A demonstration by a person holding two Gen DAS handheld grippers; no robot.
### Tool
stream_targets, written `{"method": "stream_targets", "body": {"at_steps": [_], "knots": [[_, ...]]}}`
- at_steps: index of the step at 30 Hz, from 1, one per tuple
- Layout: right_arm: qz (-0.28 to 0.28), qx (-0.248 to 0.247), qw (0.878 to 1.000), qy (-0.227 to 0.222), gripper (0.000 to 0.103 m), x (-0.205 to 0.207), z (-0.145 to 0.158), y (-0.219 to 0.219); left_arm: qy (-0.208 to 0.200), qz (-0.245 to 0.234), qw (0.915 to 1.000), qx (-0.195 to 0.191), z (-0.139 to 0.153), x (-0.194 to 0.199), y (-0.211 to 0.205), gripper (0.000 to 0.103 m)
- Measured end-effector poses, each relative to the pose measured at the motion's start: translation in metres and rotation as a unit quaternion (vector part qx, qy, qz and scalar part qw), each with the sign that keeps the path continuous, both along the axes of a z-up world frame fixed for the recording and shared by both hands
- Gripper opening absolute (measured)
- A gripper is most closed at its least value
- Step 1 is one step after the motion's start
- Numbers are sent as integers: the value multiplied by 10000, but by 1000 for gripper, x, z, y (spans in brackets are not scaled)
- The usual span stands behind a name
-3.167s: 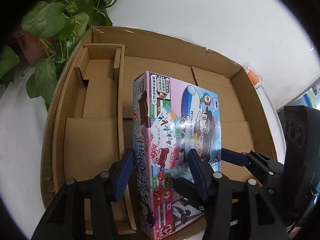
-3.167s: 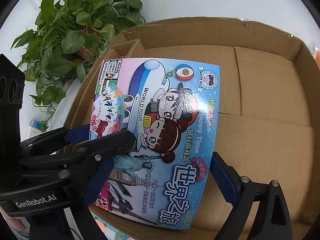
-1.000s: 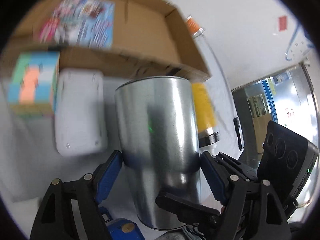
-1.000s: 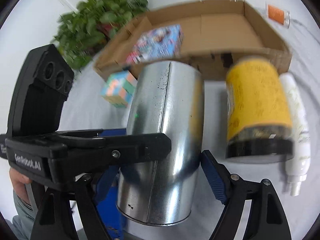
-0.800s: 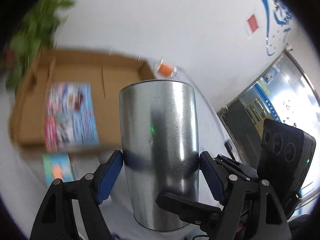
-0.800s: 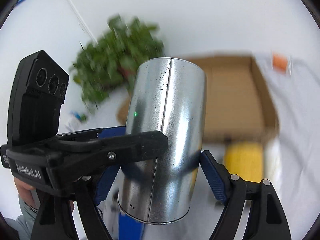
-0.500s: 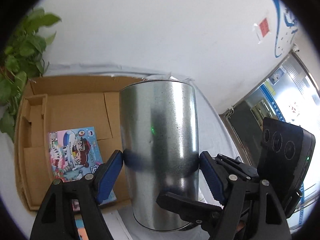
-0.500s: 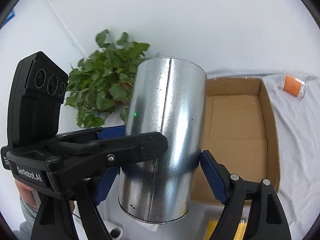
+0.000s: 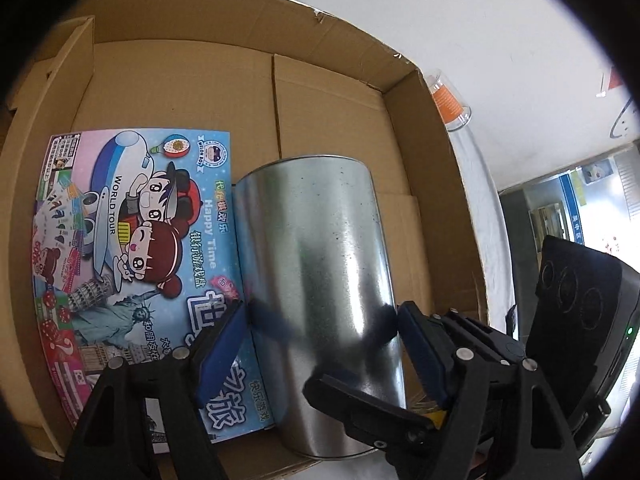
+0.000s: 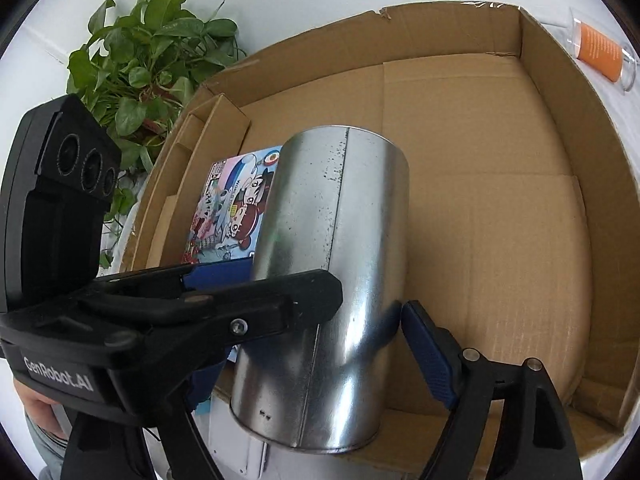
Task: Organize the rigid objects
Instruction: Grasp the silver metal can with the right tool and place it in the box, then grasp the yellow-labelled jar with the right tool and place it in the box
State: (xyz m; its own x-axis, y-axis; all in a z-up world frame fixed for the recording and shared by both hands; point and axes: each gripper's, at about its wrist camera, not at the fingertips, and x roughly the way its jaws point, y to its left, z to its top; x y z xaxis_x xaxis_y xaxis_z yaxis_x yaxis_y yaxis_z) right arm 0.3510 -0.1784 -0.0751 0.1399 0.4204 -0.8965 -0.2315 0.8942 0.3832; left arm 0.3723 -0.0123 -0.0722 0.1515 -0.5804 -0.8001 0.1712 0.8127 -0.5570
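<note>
A shiny metal can (image 9: pixel 320 280) is held between both grippers, above the open cardboard box (image 9: pixel 420 92). My left gripper (image 9: pixel 320 344) is shut on the can, its blue pads on both sides. My right gripper (image 10: pixel 328 332) is shut on the same can (image 10: pixel 332 264), and the left gripper's black finger crosses in front. A colourful game box (image 9: pixel 132 240) lies flat on the box floor at the left, partly hidden by the can; it also shows in the right wrist view (image 10: pixel 230 208).
A cardboard insert (image 10: pixel 212 128) stands along the box's left side. A green plant (image 10: pixel 148 52) sits behind the box's left corner. A clear cup with an orange label (image 10: pixel 600 50) lies on the white table right of the box. The box floor (image 10: pixel 500 200) right of the can is bare cardboard.
Both grippers have carried the can from high above the table down and forward over the box. The view tilted down, so the box now fills the frame.
</note>
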Motion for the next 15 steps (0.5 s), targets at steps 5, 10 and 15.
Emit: {"method": "stream_targets", "body": {"at_steps": [5, 10, 15], "knots": [[-26, 203, 9978, -629, 84, -39, 56, -31, -341, -33, 9993, 145, 25, -21, -3, 74], [-343, 106, 9969, -704, 87, -96, 78, -103, -1189, -30, 9928, -157, 67, -86, 12, 76], [-20, -134, 9998, -160, 81, -130, 44, -105, -838, -407, 9931, -715, 51, -134, -3, 76]]}}
